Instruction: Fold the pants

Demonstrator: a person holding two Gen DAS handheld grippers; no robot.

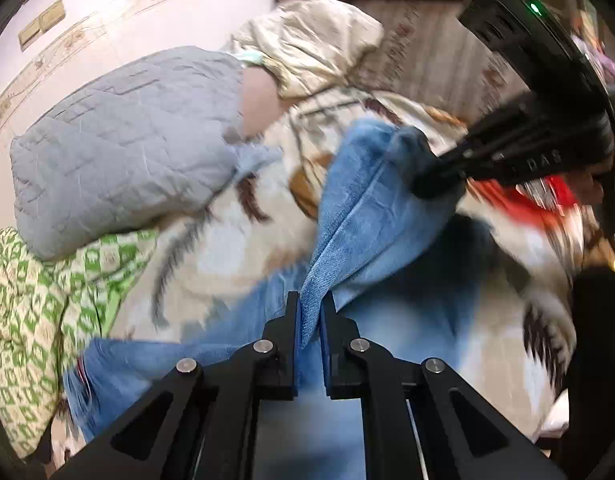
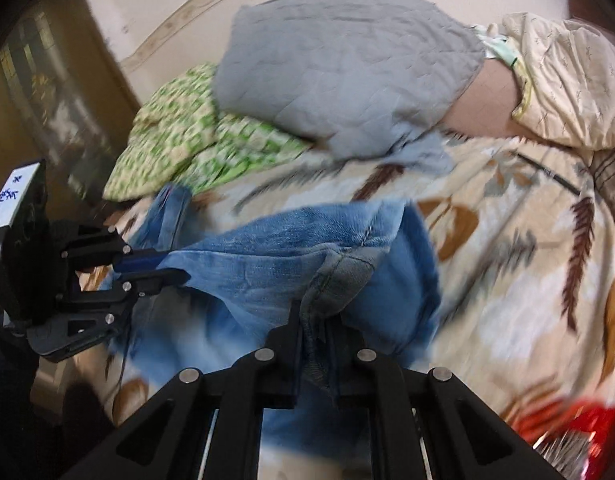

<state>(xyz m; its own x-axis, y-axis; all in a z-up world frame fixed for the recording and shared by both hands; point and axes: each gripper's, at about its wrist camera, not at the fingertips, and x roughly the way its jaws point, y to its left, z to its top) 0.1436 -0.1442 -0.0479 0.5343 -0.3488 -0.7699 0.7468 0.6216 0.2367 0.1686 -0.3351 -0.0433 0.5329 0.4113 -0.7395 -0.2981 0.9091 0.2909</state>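
Note:
Blue denim pants [image 1: 367, 216] hang lifted over a leaf-patterned bedspread [image 1: 227, 248]. My left gripper [image 1: 311, 312] is shut on a fold of the denim, which rises as a ridge from between its blue pads. The right gripper [image 1: 423, 184] shows at the upper right of the left wrist view, clamped on the far end of the same stretch. In the right wrist view my right gripper [image 2: 317, 316] is shut on a seamed, greyish edge of the pants [image 2: 291, 256]. The left gripper [image 2: 169, 268] pinches the cloth at the left there.
A grey quilted pillow [image 1: 123, 148] lies on a green patterned cloth [image 1: 31, 320] at the head of the bed. A cream pillow [image 2: 567, 80] sits beside it. Something red and shiny [image 2: 587, 432] lies on the bedspread [image 2: 527, 272] at the lower right. A wall [image 1: 107, 8] stands behind.

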